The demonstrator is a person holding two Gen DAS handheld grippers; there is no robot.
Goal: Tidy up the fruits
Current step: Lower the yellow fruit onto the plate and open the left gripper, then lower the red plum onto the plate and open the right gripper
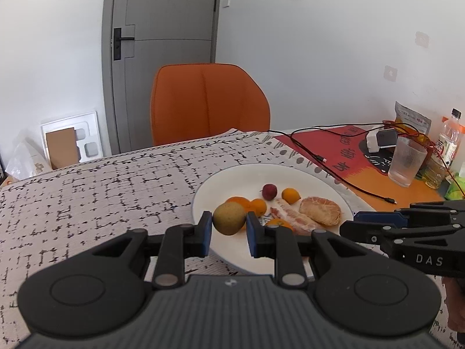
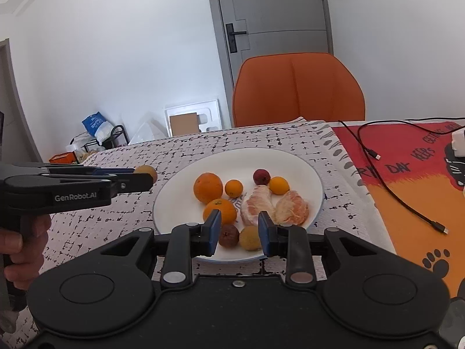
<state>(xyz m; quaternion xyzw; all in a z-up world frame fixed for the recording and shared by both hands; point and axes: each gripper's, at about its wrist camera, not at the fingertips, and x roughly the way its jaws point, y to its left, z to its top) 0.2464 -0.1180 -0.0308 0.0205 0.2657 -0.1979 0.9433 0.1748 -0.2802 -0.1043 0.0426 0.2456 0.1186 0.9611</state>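
A white plate on the patterned cloth carries two oranges, small yellow-orange fruits, a dark red fruit and two peeled citrus pieces. My left gripper is shut on a round greenish-brown fruit, held above the cloth at the plate's left edge. My right gripper hovers over the plate's near rim, its jaws slightly apart. A brown-red fruit and a yellow fruit lie on the plate between its pads, untouched.
An orange chair stands behind the table. To the right lie a red-orange mat with black cables, a glass, a bottle and a snack bag. A person's hand grips the left tool.
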